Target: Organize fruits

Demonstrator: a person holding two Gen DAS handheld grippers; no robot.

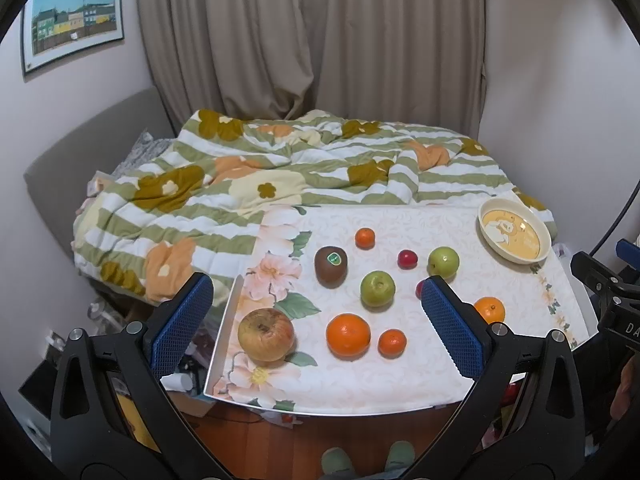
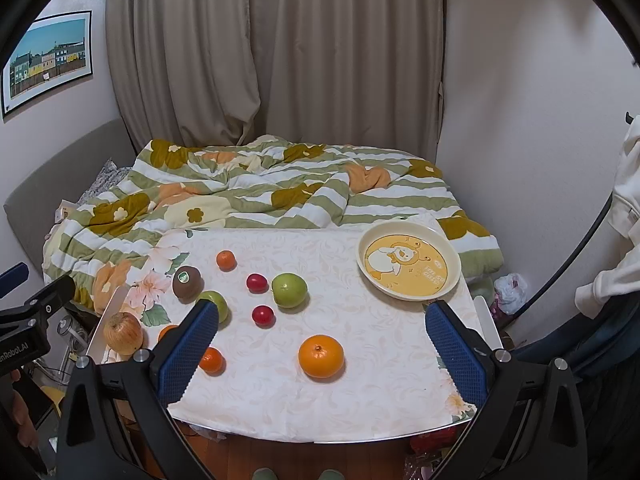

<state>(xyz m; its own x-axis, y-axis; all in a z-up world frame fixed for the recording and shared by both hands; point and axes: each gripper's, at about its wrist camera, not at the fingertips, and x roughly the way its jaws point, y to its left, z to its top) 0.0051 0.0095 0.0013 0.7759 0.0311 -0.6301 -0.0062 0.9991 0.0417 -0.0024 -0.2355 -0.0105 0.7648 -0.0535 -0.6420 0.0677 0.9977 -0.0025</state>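
Several fruits lie scattered on a floral-topped table [image 1: 360, 384]. In the left wrist view I see a yellowish apple [image 1: 266, 334], a large orange [image 1: 348, 336], a small orange [image 1: 392, 343], two green apples [image 1: 377, 288] [image 1: 443, 262], a kiwi [image 1: 331, 266] and a red fruit [image 1: 407, 259]. An empty cream plate [image 1: 514, 236] sits at the far right corner. My left gripper [image 1: 316, 288] hovers open above the near left fruits. My right gripper [image 2: 322, 308] is open too, above an orange [image 2: 321, 356], with the plate [image 2: 408, 266] ahead to the right.
A bed with a striped flowered quilt [image 1: 280, 168] borders the table's far side, with curtains [image 2: 320, 60] behind it. Two slippered feet [image 1: 368, 460] stand below the near edge. A white garment [image 2: 620, 220] hangs at the right, and clutter lies on the floor to the left.
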